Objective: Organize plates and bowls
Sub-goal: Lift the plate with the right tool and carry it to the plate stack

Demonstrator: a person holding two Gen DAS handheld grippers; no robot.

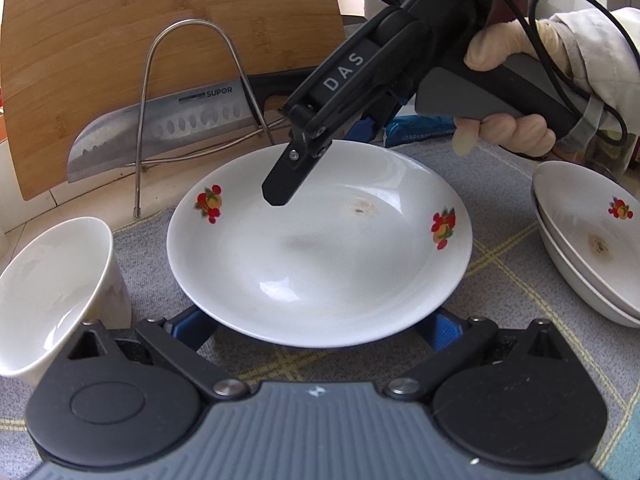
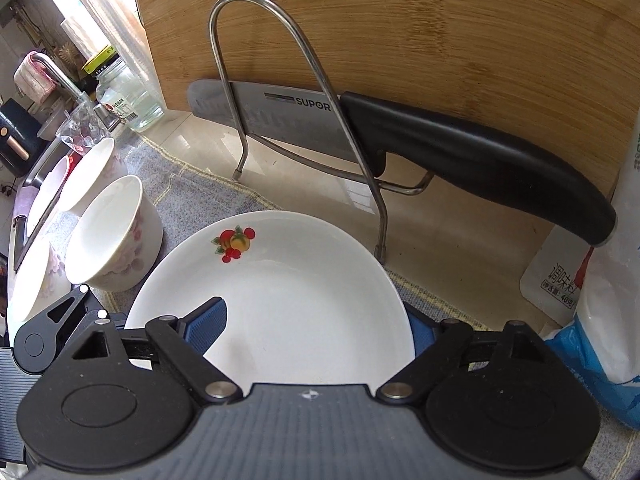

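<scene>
A white plate with fruit prints [image 1: 320, 248] lies on the grey checked cloth [image 1: 520, 280]. My left gripper [image 1: 316, 330] is open, its blue-padded fingers [image 1: 444, 330] under the plate's near rim. My right gripper [image 1: 320, 160] reaches over the far rim, one finger above the plate and one below. In the right wrist view the same plate [image 2: 288, 300] sits between the right gripper's [image 2: 312, 332] blue fingers [image 2: 204, 328], one over the plate and one under its rim. Two stacked plates [image 1: 592, 248] lie at the right. A white bowl [image 1: 52, 292] stands at the left.
A wire rack [image 2: 304, 120] holds a Supor cleaver [image 2: 360, 128] against a bamboo cutting board [image 2: 400, 40] behind the plate. Floral bowls [image 2: 112, 236] stand at the left by the sink [image 2: 36, 184]. A seasoning bag [image 2: 600, 300] stands at the right.
</scene>
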